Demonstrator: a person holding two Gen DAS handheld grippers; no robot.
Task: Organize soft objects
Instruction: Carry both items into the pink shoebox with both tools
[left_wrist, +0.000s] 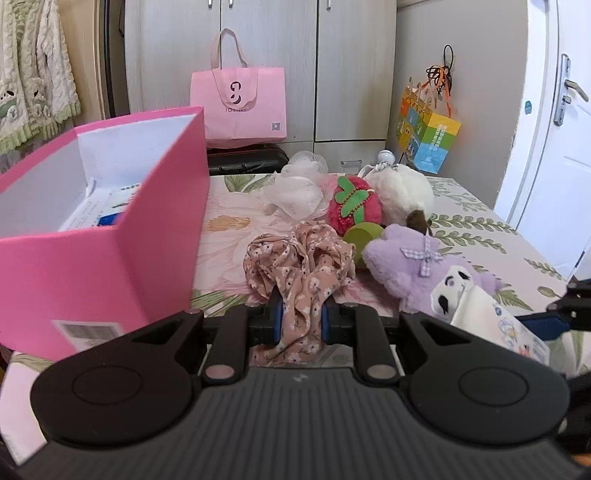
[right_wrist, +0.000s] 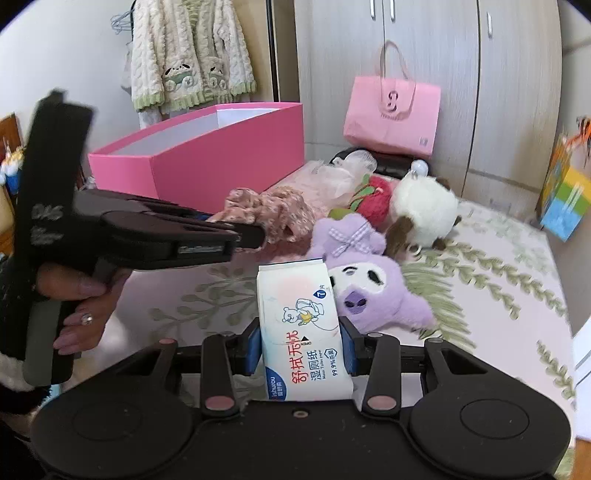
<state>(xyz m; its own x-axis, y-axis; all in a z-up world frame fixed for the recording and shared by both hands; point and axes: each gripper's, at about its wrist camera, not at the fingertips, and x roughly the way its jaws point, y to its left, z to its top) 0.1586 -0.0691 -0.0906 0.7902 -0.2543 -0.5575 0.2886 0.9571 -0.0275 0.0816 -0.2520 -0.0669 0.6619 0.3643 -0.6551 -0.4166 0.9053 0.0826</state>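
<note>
My left gripper (left_wrist: 301, 316) is shut on a pink floral scrunchie (left_wrist: 299, 258), at the near end of a pile of soft toys; it also shows in the right wrist view (right_wrist: 273, 214). My right gripper (right_wrist: 300, 345) is shut on a white pack of wet wipes (right_wrist: 301, 328), also seen at the right edge of the left wrist view (left_wrist: 491, 317). A purple plush (right_wrist: 369, 288) lies just behind the pack. A white plush (right_wrist: 424, 210), a red strawberry plush (left_wrist: 352, 205) and a white mesh pouf (left_wrist: 295, 192) lie further back. An open pink box (left_wrist: 122, 229) stands to the left.
A floral cloth (right_wrist: 498, 288) covers the table. A pink tote bag (left_wrist: 240, 107) stands on a black case behind it, before wardrobe doors. A colourful gift bag (left_wrist: 430, 136) hangs at the right. A cream cardigan (right_wrist: 188, 55) hangs at the back left.
</note>
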